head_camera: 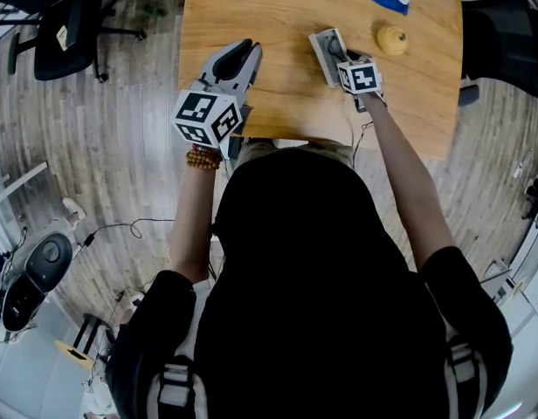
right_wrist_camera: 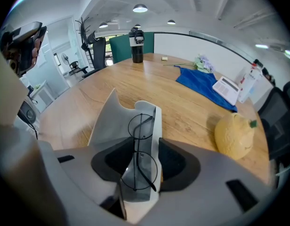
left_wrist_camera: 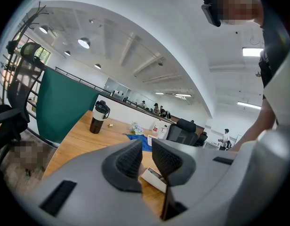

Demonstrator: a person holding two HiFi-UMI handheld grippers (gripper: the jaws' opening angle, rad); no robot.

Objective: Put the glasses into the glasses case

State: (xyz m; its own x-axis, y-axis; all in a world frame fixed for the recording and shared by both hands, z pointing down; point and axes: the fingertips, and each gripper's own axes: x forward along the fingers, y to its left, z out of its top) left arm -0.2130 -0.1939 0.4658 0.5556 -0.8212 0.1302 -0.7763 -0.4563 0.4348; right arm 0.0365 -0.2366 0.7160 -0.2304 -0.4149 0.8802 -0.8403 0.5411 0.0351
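As glasses (right_wrist_camera: 136, 149) lie in case (right_wrist_camera: 109, 121), between right tool (right_wrist_camera: 146, 157) jaws

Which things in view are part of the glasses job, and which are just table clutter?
Job:
- glasses, lying in the case
- open case
- right gripper, jaws either side of the glasses

Clutter:
- yellow fruit
- blue cloth
- white box
- dark cup at the far end
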